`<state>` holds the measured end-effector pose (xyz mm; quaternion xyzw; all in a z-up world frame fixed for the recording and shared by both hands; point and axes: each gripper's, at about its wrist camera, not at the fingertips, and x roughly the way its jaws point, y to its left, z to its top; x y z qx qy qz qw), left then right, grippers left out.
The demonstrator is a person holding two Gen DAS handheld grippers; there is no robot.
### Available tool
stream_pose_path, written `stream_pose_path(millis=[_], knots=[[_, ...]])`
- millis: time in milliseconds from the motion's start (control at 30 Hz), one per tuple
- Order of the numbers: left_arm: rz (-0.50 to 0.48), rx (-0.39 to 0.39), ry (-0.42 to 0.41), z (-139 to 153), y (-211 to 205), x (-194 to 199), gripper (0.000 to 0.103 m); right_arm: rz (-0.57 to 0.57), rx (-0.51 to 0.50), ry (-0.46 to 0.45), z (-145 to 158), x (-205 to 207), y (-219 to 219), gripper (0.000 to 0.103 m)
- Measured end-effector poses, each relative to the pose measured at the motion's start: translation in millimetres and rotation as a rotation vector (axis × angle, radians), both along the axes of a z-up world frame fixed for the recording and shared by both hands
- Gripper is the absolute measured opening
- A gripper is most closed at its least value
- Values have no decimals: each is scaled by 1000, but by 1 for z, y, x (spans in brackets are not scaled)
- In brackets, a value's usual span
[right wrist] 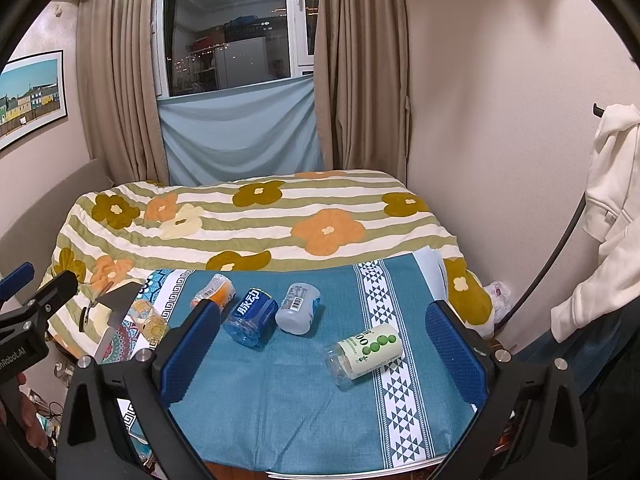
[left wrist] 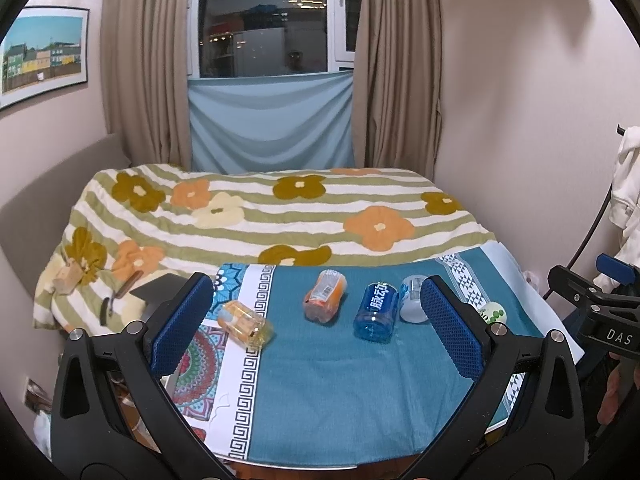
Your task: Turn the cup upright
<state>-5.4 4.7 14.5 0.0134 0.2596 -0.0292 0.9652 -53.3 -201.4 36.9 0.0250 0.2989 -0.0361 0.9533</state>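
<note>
Left wrist: left gripper (left wrist: 316,322) open, empty, above the teal tablecloth (left wrist: 340,392); yellow cup (left wrist: 246,323), orange cup (left wrist: 325,296), blue cup (left wrist: 375,312) all lying down.
Right wrist: right gripper (right wrist: 324,350) open, empty; green-dotted cup (right wrist: 366,354) on its side between the fingers' line. Nothing flipped yet.

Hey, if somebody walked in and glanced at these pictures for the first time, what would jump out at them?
Probably the five cut-down bottle cups lying on their sides across the teal tablecloth: yellow cup, orange cup, blue cup, white cup and green-dotted cup. Behind them, the flowered striped blanket on the bed stands out. In front, the left tool and right tool hang open, holding nothing.
</note>
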Motion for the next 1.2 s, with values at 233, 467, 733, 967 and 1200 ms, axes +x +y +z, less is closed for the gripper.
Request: stream_pose_path(millis=[233,467,733,967,1200], knots=[[-1,-1,-1,0,0,-1,103,-4,-2,-7,1,0,1,103],[-1,-1,-2,2,2,0,103,-3,-1,-8,1,-1,1,103],[8,-4,-9,1,4,-2,103,-4,1,-9,1,-1,0,103],[9,-5,-9,2,4,-2,103,-3,0,-10,1,-2,1,103],[21,-12,3,-1,8,-3,103,4,4,-9,-1,2,1,103]])
